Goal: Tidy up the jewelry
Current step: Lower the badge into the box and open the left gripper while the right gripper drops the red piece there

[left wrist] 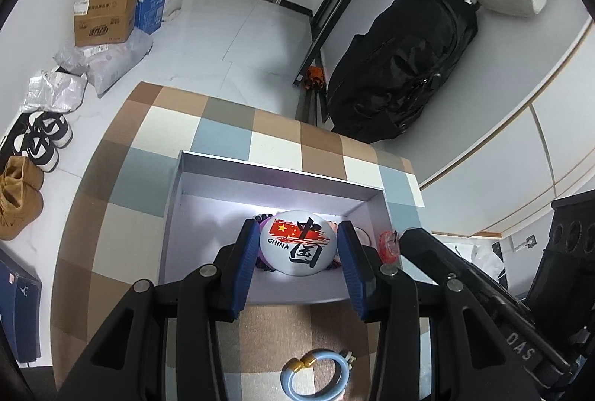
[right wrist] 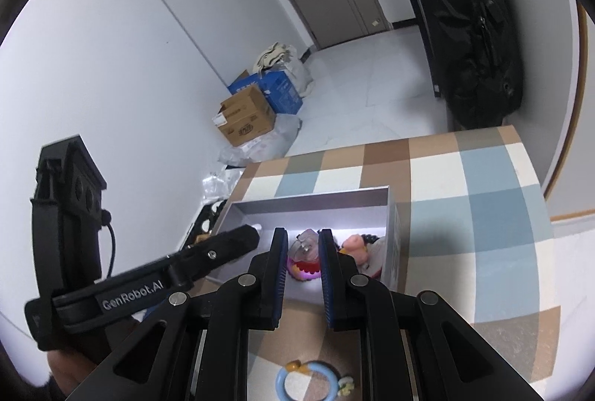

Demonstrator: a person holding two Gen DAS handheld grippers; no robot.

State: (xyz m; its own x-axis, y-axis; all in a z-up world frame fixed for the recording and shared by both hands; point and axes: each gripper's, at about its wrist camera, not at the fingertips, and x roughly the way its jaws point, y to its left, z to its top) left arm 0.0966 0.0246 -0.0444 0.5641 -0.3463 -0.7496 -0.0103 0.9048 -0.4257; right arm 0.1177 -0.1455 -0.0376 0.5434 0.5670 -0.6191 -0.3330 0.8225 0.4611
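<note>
Your left gripper (left wrist: 297, 248) clamps the badge (left wrist: 297, 243) over the box (left wrist: 282, 168); your right gripper (right wrist: 303, 254) grips a clear trinket (right wrist: 305, 246) there too. The placing step is in hand: lower and release both. The blue bangle (left wrist: 316, 377) remains on the cloth (left wrist: 122, 178).

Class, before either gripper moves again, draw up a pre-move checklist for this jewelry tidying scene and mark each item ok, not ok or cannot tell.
1. Left gripper grips the white round badge on both sides: ok.
2. Right gripper holds the clear charm: cannot tell, pads look close but contact is unclear.
3. Both held items are over the open grey box: ok.
4. All jewelry is boxed: not ok, the blue bracelet lies on the checked tabletop.
5. Grippers clear of each other: ok, side by side without touching.
</note>
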